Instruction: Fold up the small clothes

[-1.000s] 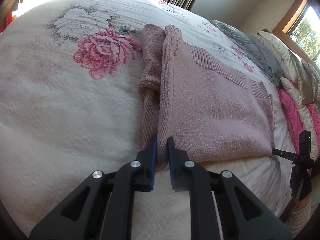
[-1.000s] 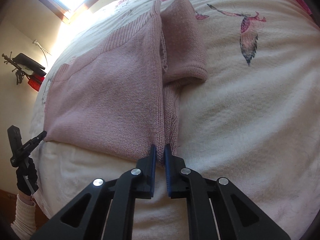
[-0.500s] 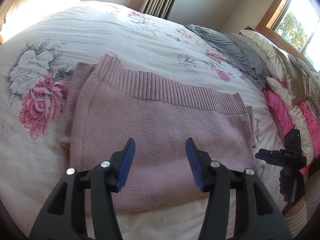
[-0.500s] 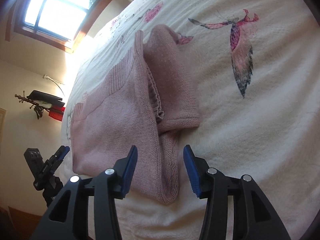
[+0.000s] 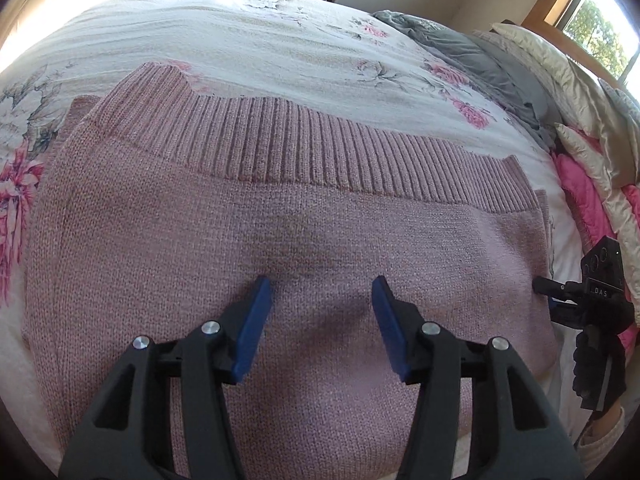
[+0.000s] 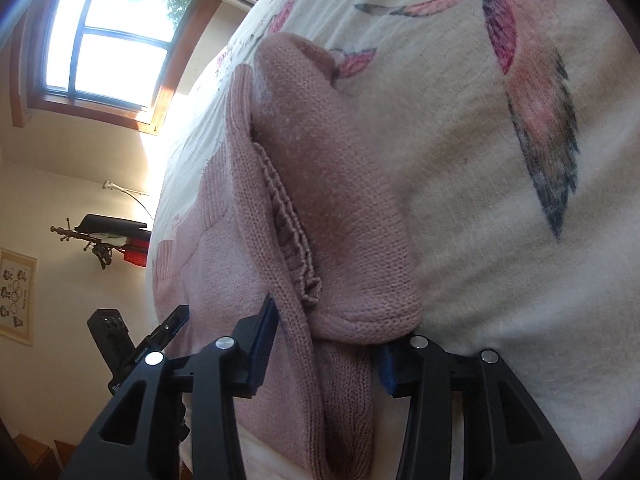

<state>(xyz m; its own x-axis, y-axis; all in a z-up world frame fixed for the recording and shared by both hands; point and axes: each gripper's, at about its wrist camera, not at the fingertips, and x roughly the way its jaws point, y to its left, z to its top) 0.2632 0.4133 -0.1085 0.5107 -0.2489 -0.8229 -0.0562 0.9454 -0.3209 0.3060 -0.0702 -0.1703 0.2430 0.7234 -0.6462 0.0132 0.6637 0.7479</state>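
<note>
- the pink knit sweater (image 5: 304, 248) lies flat on the floral bed (image 5: 224, 28), near its front edge, ribbed hem toward the far side.
- soft, limp and thick; likely best pinched at corners or the folded sleeve edge.
- left gripper (image 5: 322, 312) hovers over it, fingers wide apart, empty.
- right gripper (image 6: 326, 344) fingers spread, straddling the folded sleeve (image 6: 344, 216), gripping nothing.

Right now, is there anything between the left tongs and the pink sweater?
Nothing visible. The left tongs hang open directly over the pink sweater, with only bare knit between and ahead of the pads.
</note>
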